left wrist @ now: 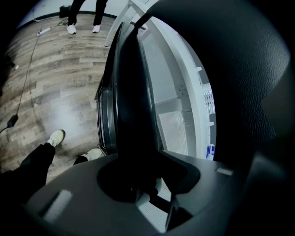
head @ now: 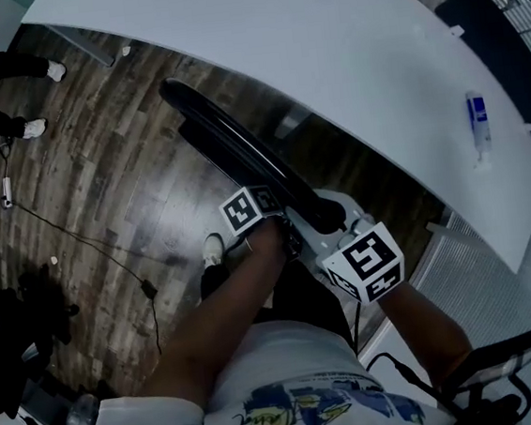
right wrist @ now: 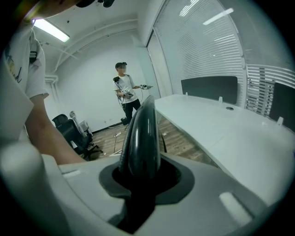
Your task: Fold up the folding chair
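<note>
Black chair edge fills both grips. The left gripper (left wrist: pixel 138 182) has its jaws closed on a dark, flat part of the chair (head: pixel 230 144), which runs up and away from them in the left gripper view. The right gripper (right wrist: pixel 140 177) is clamped on a rounded black rim that rises straight out from between its jaws. In the head view the two grips sit close together at the chair's near end, the left one just up the edge from the right. The rest of the chair reaches away from them toward the top left, over the floor (head: pixel 102 186).

Seen edge-on, the chair reads as one thin slab with no seat standing out from the back, so I judge the folding itself done (or very nearly; hinge and legs are not in view). It looks carried, not standing: no foot of it can be seen touching the floor, though its far end is too dark to be sure. What is left, by my reading, is to set it down or lean it somewhere and let go.

Beyond the chair, the white table (head: pixel 354 65) curves along its right side, near but apart from it. Another person (right wrist: pixel 125 87) stands far off.
</note>
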{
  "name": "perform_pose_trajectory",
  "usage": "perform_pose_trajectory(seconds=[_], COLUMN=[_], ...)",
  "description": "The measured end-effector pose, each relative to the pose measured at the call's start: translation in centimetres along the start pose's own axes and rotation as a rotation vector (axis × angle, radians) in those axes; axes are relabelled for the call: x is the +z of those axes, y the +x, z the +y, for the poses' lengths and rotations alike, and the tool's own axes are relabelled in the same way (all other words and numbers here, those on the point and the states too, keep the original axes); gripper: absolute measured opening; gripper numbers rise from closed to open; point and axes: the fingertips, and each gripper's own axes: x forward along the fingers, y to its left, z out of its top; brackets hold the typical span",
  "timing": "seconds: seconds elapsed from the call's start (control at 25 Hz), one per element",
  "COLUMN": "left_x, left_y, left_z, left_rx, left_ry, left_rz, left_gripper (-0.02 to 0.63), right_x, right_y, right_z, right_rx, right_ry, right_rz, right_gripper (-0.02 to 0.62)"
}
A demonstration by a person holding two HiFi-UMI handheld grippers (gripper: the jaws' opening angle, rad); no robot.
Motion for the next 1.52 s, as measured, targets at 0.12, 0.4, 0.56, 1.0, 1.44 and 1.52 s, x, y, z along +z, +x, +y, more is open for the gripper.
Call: perform_pose_trajectory(seconds=[0.12, 0.4, 0.56, 1.0, 1.44, 1.52], left_x=[0.0, 0.2, 0.8, 2.2, 3.4, 3.4], left_y=[1.2, 3.9, 4.8, 7.4, 9.2, 9.3], left_z=[-1.2, -4.0, -5.0, -8.5, -10.1, -10.2], left_rx=[-0.002, -0.017, -0.01, -0.065, -0.085, -0.087], left_ry=[-0.022, -0.025, 0.0, -0.008, 0.033, 0.034], left_rz=[-0.009, -0.007, -0.005, -0.004, -0.004, -0.004], left_gripper=[0.14, 0.143, 0.155, 0.175, 0.187, 0.189], right_x=[-0.3, -0.6, -0.3, 0.4, 0.9, 0.9], right_y=[-0.7, -1.8, -1.9, -1.9, -1.7, -1.7], right_z=[-1.7, -5.9, -7.8, -12.9, -16.4, -16.7], right_rx=[0.035, 0.097, 0.115, 0.155, 0.168, 0.171], right_ry=[-0.024, -0.057, -0.06, -0.057, -0.046, -0.044], right_rz=[0.001, 0.002, -0.007, 0.008, 0.007, 0.007], right_gripper=[0.084, 0.081, 0.081, 0.08, 0.078, 0.078])
